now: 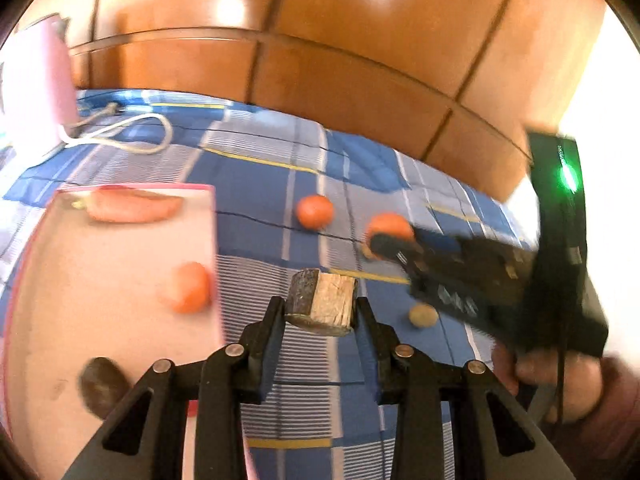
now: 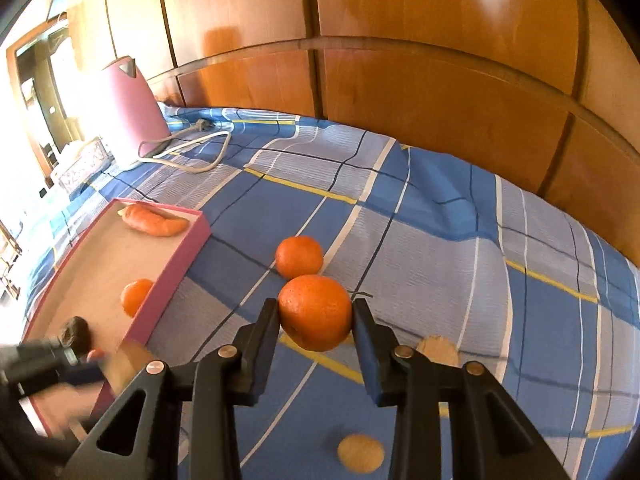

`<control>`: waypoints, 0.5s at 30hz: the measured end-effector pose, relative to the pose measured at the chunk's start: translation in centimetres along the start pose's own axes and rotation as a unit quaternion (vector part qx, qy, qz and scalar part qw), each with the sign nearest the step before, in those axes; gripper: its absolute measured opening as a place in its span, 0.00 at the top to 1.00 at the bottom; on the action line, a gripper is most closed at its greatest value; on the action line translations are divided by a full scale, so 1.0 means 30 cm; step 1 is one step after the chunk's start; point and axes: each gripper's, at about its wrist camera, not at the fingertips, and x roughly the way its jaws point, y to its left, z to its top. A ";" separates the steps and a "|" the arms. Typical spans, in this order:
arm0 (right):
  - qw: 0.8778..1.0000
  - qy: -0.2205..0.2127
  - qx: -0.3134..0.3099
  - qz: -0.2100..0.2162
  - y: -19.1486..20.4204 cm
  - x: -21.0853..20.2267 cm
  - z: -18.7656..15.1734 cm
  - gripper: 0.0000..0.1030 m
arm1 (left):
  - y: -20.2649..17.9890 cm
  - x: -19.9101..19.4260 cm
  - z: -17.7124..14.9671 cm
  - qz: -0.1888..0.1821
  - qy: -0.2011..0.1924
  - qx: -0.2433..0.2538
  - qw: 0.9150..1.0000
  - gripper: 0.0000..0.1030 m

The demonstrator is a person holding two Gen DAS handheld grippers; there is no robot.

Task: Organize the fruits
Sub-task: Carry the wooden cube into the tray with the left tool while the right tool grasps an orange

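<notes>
My left gripper (image 1: 320,310) is shut on a block of wood (image 1: 323,304) with dark bark, held above the blue plaid bedspread just right of the pink tray (image 1: 120,300). My right gripper (image 2: 315,316) is shut on an orange (image 2: 315,312), lifted over the bedspread; it shows blurred in the left wrist view (image 1: 384,236). A second orange (image 2: 299,257) lies on the bedspread behind it. The pink tray (image 2: 168,280) holds a carrot (image 2: 154,220), an orange (image 2: 135,296) and a dark brown fruit (image 2: 76,332).
A small tan round piece (image 2: 360,453) and a pale wood chip (image 2: 438,350) lie on the bedspread (image 2: 440,240) near me. A pink kettle (image 2: 134,108) with a white cord (image 2: 192,150) stands at the back left. A wooden headboard (image 2: 400,60) backs the bed.
</notes>
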 end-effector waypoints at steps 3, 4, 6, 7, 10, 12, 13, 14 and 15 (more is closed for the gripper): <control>1.000 0.000 0.007 0.007 0.023 -0.029 -0.030 0.64 | 0.055 -0.036 0.018 0.021 -0.004 -0.011 1.000 0.66; 1.000 0.000 0.007 0.008 0.031 -0.037 -0.040 0.64 | 0.074 -0.046 0.024 0.031 -0.007 -0.013 0.999 0.66; 1.000 0.000 0.007 0.011 0.053 -0.058 -0.059 0.64 | 0.124 -0.069 0.033 0.045 -0.013 -0.021 0.999 0.66; 1.000 0.000 0.008 0.012 0.060 -0.063 -0.067 0.64 | 0.150 -0.085 0.037 0.055 -0.017 -0.025 0.998 0.66; 1.000 0.002 0.008 0.015 0.088 -0.086 -0.100 0.64 | 0.244 -0.108 0.062 0.085 -0.024 -0.049 0.995 0.66; 1.000 0.005 0.010 0.017 0.103 -0.092 -0.121 0.64 | 0.287 -0.121 0.067 0.104 -0.027 -0.055 0.993 0.66; 1.000 0.007 0.009 0.018 0.112 -0.094 -0.132 0.64 | 0.311 -0.121 0.067 0.114 -0.025 -0.057 0.992 0.66; 1.000 0.008 0.009 0.018 0.119 -0.096 -0.142 0.64 | 0.332 -0.121 0.068 0.120 -0.023 -0.060 0.991 0.66; 1.000 0.011 0.011 0.019 0.127 -0.097 -0.154 0.64 | 0.353 -0.119 0.067 0.127 -0.020 -0.063 0.990 0.66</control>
